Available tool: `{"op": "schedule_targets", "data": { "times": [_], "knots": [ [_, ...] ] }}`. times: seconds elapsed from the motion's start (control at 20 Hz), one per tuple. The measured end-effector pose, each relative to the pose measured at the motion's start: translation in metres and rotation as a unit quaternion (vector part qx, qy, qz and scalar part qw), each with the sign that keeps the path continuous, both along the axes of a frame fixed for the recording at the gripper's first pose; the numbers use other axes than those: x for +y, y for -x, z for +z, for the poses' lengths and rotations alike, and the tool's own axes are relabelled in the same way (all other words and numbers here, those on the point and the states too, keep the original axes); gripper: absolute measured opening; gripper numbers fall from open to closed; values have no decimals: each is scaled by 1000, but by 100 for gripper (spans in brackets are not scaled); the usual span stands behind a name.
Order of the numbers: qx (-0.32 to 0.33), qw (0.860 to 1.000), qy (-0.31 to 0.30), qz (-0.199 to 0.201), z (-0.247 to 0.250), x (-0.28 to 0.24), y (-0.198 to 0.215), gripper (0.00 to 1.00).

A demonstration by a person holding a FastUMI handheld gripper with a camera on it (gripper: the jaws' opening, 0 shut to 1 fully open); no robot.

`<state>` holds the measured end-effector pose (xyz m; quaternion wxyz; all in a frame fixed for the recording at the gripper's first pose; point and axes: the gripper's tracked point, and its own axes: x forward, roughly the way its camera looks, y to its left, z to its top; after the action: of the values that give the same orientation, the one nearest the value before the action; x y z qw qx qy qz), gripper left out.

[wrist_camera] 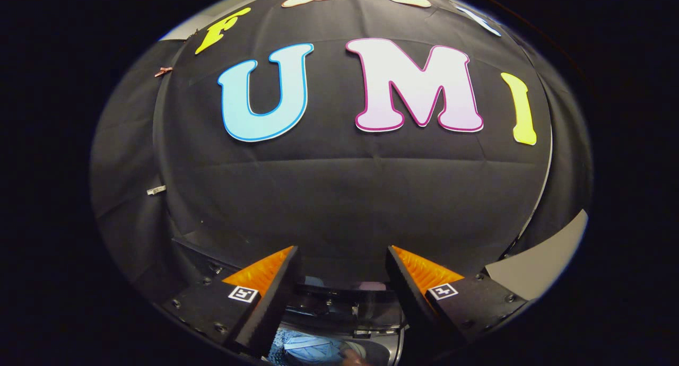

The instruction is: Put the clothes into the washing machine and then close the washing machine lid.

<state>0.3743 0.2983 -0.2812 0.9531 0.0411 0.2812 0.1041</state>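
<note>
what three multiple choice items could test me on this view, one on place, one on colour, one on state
1. Where does the pale fabric show?
A. low between the fingers of the hand-held gripper
B. pinned high on the booth wall
C. draped over one finger

2. What colour is that fabric?
A. red
B. light blue
C. green

3. How do the fingers stand?
A. shut on the fabric
B. pressed shut on nothing
C. apart, holding nothing

Key: 1 A, it lies low in the gap between the two fingers. 2 B, it reads pale blue. 3 C, a wide gap shows dark wall between them.
</note>
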Motion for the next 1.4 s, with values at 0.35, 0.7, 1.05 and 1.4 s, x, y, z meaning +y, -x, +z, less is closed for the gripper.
{"op": "schedule_targets", "data": {
  "times": [0.35, 0.7, 1.05, 1.4],
  "knots": [
    [17, 1000, 15, -21, 17, -8, 61, 100],
    [55, 998, 28, -25, 11, -14, 138, 99],
    [97, 995, 25, -11, -1, -9, 195, 99],
    [54, 998, 10, 9, 46, -19, 210, 99]
  ]
}}
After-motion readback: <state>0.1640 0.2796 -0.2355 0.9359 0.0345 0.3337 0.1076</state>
